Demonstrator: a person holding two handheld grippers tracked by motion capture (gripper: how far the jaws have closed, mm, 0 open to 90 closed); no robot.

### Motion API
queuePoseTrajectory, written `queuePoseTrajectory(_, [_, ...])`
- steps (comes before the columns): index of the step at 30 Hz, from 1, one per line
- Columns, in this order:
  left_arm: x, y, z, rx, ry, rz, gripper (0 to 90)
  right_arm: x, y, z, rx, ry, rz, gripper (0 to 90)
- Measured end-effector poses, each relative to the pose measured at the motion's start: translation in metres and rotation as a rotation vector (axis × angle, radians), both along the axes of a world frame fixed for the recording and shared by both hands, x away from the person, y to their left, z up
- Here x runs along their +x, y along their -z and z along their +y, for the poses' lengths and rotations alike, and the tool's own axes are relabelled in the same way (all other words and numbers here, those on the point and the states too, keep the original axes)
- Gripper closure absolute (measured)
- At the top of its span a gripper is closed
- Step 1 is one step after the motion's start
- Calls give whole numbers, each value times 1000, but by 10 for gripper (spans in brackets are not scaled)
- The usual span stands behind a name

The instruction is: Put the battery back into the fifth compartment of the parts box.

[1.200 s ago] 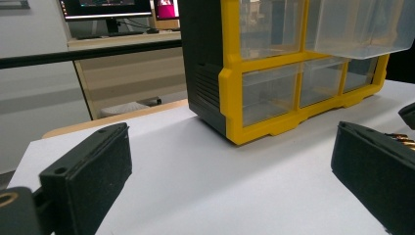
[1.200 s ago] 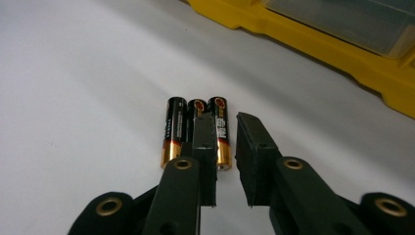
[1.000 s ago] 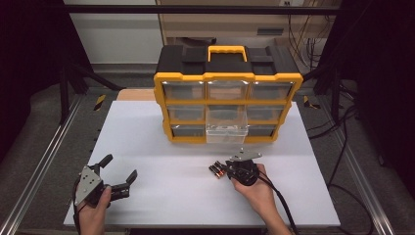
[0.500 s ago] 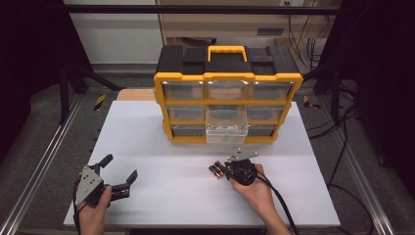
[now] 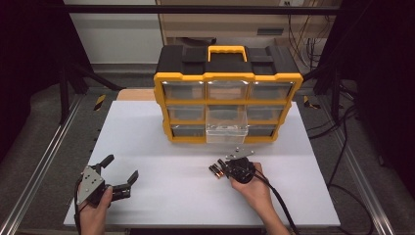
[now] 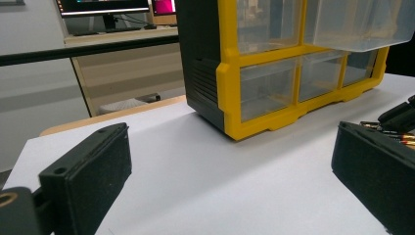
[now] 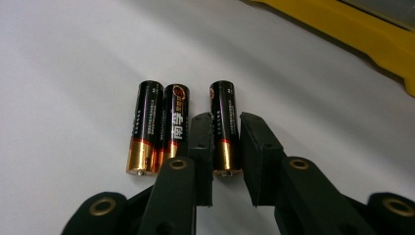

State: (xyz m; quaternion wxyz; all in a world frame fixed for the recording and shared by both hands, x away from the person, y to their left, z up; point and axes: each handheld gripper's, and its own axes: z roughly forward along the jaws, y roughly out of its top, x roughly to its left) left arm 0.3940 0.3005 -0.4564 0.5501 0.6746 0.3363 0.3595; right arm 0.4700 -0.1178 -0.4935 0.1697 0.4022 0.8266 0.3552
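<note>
Three black-and-gold AA batteries point(image 5: 215, 170) lie side by side on the white table in front of the organizer. In the right gripper view my right gripper point(image 7: 226, 122) has its jaws closed on both sides of the rightmost battery point(image 7: 224, 100), which still rests on the table. The other two batteries point(image 7: 161, 122) touch each other just to its left. My right gripper point(image 5: 226, 169) sits at centre front in the high view. My left gripper point(image 5: 120, 167) is held wide open at the front left, nothing between its pads point(image 6: 93, 171).
A yellow-and-black drawer organizer point(image 5: 227, 98) stands at the back centre of the table point(image 5: 161, 196). Its clear bottom-middle drawer point(image 5: 226, 129) is pulled out towards the batteries. The left gripper view shows the organizer's corner point(image 6: 230, 73) and the right gripper point(image 6: 401, 115) far off.
My right gripper has shifted only slightly at the batteries, its top plate turning a little to the left. The left gripper has stayed put.
</note>
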Motion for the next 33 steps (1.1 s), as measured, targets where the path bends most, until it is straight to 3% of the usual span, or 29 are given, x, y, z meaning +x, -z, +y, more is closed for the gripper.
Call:
queuePoseTrajectory(7, [1,1,1,4,-5,5,13,-2,-2,-3,13,-8,9,768])
queuePoseTrajectory(13, [1,1,2,11,-12,3,13,-18,-18,-17,1,-30,-52,768])
queuePoseTrajectory(15, [1,1,2,11,-14,3,13,-27,-21,-27,10,-14,-75,768])
queuePoseTrajectory(16, [1,1,2,10,-15,3,14,-35,-20,-39,46,11,-114,768])
queuePoseTrajectory(19, [1,0,3,0,-18,1,14,-39,-19,-48,68,25,-123,768])
queuePoseTrajectory(23, [1,0,4,-2,-22,1,14,-44,-23,-67,114,81,-178,768])
queuePoseTrajectory(33, [-1,1,0,6,-14,1,14,-45,-27,-82,172,155,-241,768])
